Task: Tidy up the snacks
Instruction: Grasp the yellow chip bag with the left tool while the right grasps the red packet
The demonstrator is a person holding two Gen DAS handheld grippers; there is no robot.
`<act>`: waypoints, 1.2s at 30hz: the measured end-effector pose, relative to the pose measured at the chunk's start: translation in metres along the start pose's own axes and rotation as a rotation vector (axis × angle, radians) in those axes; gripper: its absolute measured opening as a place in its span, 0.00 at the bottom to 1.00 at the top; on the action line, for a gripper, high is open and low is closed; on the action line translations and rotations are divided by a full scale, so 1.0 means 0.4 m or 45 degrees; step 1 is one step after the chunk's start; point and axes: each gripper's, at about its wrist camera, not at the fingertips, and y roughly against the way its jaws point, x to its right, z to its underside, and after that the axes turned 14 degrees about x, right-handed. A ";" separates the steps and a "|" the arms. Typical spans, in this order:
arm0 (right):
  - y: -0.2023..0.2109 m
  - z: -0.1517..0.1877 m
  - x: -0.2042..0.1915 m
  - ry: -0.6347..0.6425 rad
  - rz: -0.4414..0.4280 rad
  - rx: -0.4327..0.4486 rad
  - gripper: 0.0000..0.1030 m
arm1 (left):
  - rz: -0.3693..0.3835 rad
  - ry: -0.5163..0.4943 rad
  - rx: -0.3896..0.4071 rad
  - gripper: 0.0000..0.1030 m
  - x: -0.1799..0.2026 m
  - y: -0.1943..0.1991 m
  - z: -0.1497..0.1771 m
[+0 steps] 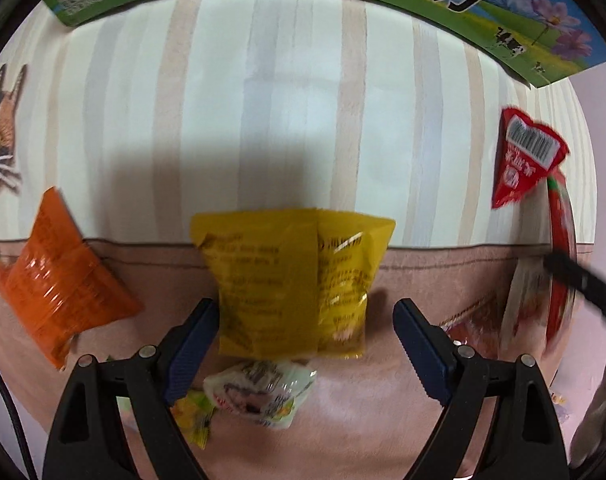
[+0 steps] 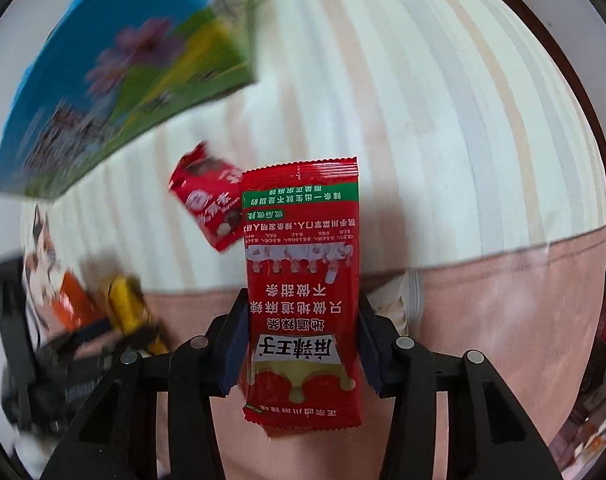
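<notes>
Right hand-held gripper (image 2: 301,350): we see it clamped on the long red packet (image 2: 303,292). Left hand-held gripper (image 1: 305,344): wide open, straddling the yellow packet (image 1: 291,280) without touching; orange packet (image 1: 59,276) left; milk carton (image 1: 503,20) beyond.

Left wrist: looking steeply down, close above striped cloth (image 1: 287,92).
Right wrist: tilted down, equally near, facing along the same cloth.
Shared: milk carton (image 1: 515,28), small red packet (image 1: 523,160), yellow packet (image 1: 291,276), orange packet (image 1: 59,280).
</notes>
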 end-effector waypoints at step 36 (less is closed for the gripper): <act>-0.047 0.044 -0.085 0.018 0.046 -0.112 0.31 | 0.016 -0.037 0.130 0.51 0.009 0.022 -0.032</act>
